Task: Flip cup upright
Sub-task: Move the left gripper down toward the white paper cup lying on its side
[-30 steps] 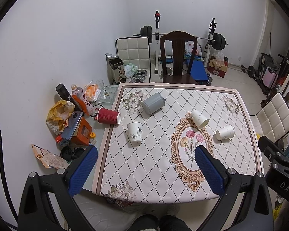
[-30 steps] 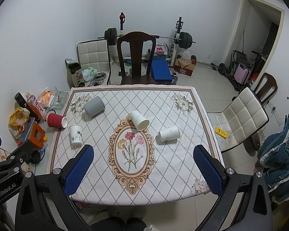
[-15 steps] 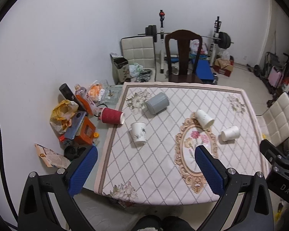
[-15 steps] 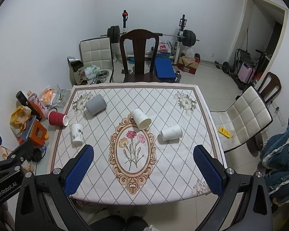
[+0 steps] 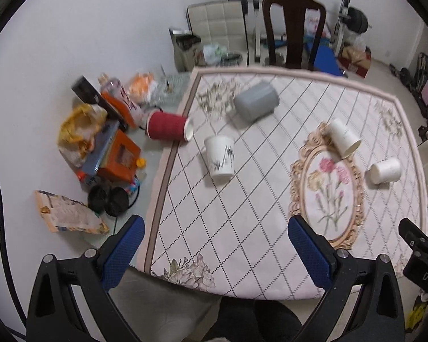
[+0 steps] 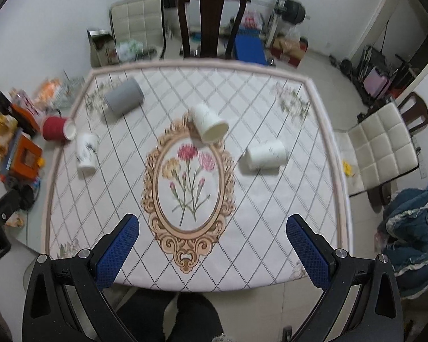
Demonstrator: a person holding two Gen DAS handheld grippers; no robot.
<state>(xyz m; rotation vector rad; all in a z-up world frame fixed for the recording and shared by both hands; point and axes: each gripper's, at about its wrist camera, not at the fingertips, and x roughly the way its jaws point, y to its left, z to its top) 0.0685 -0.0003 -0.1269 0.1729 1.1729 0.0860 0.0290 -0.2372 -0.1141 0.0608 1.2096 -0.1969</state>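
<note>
On the desk (image 6: 322,131) five cups lie toppled: a grey cup (image 6: 124,97) far left, a red cup (image 5: 168,126) at the left edge, mouth rightward, a printed white cup (image 5: 220,156) beside it, and two white paper cups (image 6: 208,124) (image 6: 266,154) near centre. Left tool (image 5: 212,243) and right tool (image 6: 212,240) hang spread apart, empty.

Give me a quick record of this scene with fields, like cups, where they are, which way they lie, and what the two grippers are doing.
surface: table with floral cloth
gray cup: on its side, far left of the cloth
red cup: on its side at the left edge
printed white cup: near the red cup; orientation unclear
white cup: tipped over at the top of the oval, mouth toward the camera
second white cup: on its side, right of the oval
left gripper: open, empty, above the near edge
right gripper: open, empty, above the near edge
</note>
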